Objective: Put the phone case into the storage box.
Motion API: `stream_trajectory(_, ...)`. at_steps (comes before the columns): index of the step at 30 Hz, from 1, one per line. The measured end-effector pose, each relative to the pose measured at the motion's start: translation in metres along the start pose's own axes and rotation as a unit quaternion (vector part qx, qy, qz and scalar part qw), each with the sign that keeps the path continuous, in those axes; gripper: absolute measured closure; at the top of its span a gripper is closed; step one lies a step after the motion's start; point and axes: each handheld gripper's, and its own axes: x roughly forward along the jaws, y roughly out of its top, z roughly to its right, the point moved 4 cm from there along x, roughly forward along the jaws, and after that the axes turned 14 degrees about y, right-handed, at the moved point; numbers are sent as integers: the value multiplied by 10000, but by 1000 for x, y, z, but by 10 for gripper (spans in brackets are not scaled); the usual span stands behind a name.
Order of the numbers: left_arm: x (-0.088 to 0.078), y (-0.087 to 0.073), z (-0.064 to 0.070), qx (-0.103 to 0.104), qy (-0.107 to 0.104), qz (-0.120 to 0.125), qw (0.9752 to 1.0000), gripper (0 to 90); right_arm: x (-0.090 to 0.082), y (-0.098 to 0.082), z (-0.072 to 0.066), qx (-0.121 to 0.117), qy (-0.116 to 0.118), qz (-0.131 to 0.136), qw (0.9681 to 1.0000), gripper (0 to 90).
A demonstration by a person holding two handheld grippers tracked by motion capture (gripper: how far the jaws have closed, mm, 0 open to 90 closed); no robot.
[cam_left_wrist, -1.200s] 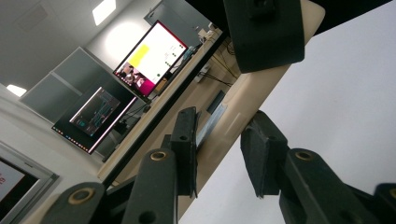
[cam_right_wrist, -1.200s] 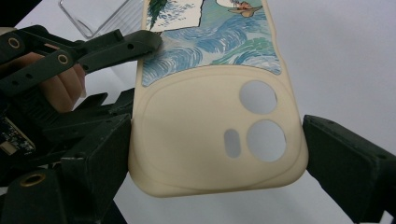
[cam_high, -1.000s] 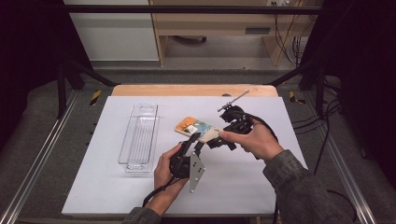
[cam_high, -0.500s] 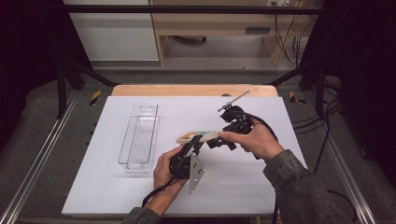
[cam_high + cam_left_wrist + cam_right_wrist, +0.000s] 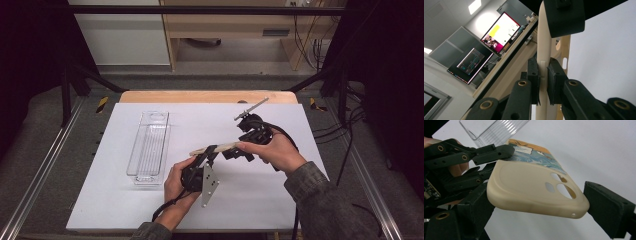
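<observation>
**Q:** Where's the phone case (image 5: 534, 188) at?

**Me:** Up off the desk (image 5: 300, 200), held flat between my two grippers near the middle. My left gripper (image 5: 543, 75) is pinching one edge of it. My right gripper (image 5: 536, 212) straddles the camera-hole end, and I can't tell whether it actually bites. Clear tray (image 5: 148, 147) sits at about 9 o'clock from the case.

**Q:** Which step is this?

**Me:** Looks like a handover or a regrip to me. Next move needs one side gripping firmly before the other lets go.
</observation>
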Motion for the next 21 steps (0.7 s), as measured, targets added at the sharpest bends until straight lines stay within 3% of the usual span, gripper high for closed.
stream_trajectory(21, 0, 1, -5, -163, 29, -9, 9999, 812, -5, -5, -4, -446, -224, 103, 9987, 176)
